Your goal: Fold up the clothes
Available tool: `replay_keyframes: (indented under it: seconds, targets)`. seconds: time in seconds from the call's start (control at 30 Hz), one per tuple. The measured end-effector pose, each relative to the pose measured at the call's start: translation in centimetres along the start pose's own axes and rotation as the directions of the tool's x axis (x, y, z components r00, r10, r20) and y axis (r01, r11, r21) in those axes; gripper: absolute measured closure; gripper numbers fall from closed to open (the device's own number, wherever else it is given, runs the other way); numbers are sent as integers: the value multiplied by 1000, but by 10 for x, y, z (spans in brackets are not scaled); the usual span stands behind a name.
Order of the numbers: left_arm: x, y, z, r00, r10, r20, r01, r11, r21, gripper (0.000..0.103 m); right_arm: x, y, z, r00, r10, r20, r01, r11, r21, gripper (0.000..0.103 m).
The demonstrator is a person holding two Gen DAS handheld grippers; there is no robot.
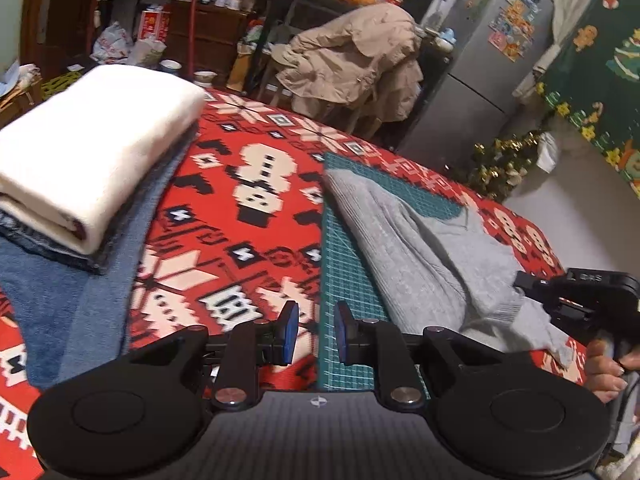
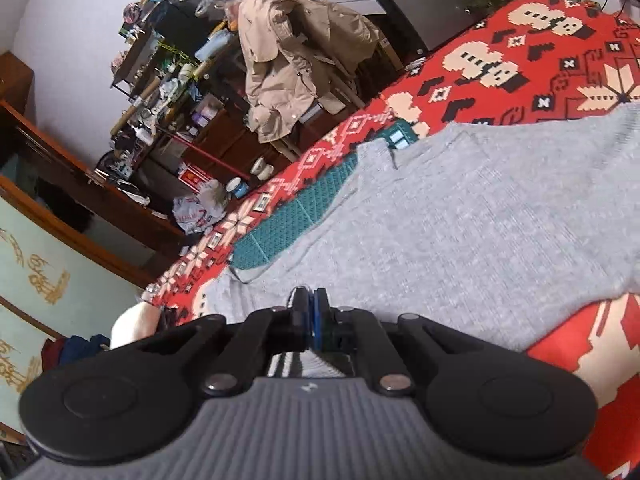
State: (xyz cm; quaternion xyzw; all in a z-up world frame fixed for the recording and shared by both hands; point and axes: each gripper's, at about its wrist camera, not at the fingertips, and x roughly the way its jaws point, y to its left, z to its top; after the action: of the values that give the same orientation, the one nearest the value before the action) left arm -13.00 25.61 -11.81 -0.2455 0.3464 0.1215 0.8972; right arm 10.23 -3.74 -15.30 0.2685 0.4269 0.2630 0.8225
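Slippage threatens: right gripper (image 2: pixel 309 312) pinches, seemingly, the grey sweater's (image 2: pixel 480 216) thin hem, while left gripper (image 1: pixel 316 330) hangs parted, empty.

We hold our left gripper (image 1: pixel 316 330) low over the red patterned cloth (image 1: pixel 248 216), its two blue-padded fingers (image 1: pixel 290 330) standing apart with a clear gap between them and nothing held. It sits just left of the grey sweater (image 1: pixel 420 256), not touching it. Our right gripper (image 2: pixel 309 320) has its fingers pressed together, their tips at the near edge of the grey sweater; whether any knit is pinched between them we cannot tell. From the left wrist view, our right hand (image 1: pixel 606 364) wraps the black handle at the sweater's right edge, fingers curled around it.
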Motion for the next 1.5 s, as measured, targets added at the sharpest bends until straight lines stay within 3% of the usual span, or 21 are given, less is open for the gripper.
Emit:
replay_keyframes:
  seconds: [0.17,0.27,0.37,0.53,0.6,0.67,0.8,0.9,0.93,1.1,1.2,1.4,1.5]
  targets:
    - [8,-13,-4,999,-24,-24,25,999,34,86,12,-13,0,998,-52,-17,53,998,28,101]
    - [12,-26,-7,996,-72,-53,76,995,69,86,22,-17,1,996,-79,-30,80,997,9,100]
    - [16,-41,-11,988,-128,-83,136,984,112,86,26,-20,2,995,-93,-23,93,995,-20,93]
    - [30,-71,-21,984,-142,-107,163,960,228,86,11,-18,-2,997,-77,-23,74,994,-80,91]
    - [36,-78,-23,982,-155,-112,179,952,249,86,6,-15,-8,997,-60,-49,54,991,-121,87]
    - [42,-85,-25,982,-154,-112,179,945,274,86,1,-12,-14,996,-45,-76,32,986,-162,75]
    - [52,-93,-24,982,-148,-116,177,939,296,86,6,-8,-25,993,-74,-91,53,975,-218,68]
    - [60,-99,-24,982,-144,-119,175,934,313,86,12,-6,-27,993,-68,-99,45,974,-221,80]
    - [63,-100,-23,983,-142,-119,173,932,318,86,9,-7,-26,993,-64,-101,42,979,-199,102]
    - [66,-99,-17,980,-155,-129,188,934,304,86,-3,-13,-17,993,-40,-110,30,996,-86,103]
    - [73,-96,-16,979,-142,-145,180,938,296,86,-3,-17,-13,990,-69,-121,60,995,-76,103]
    - [81,-89,-18,977,-129,-170,176,939,296,86,3,-13,-19,984,-141,-110,118,974,-194,101]
    - [74,-89,-14,977,-141,-160,183,940,288,86,4,-7,-22,981,-170,-92,140,952,-271,89]
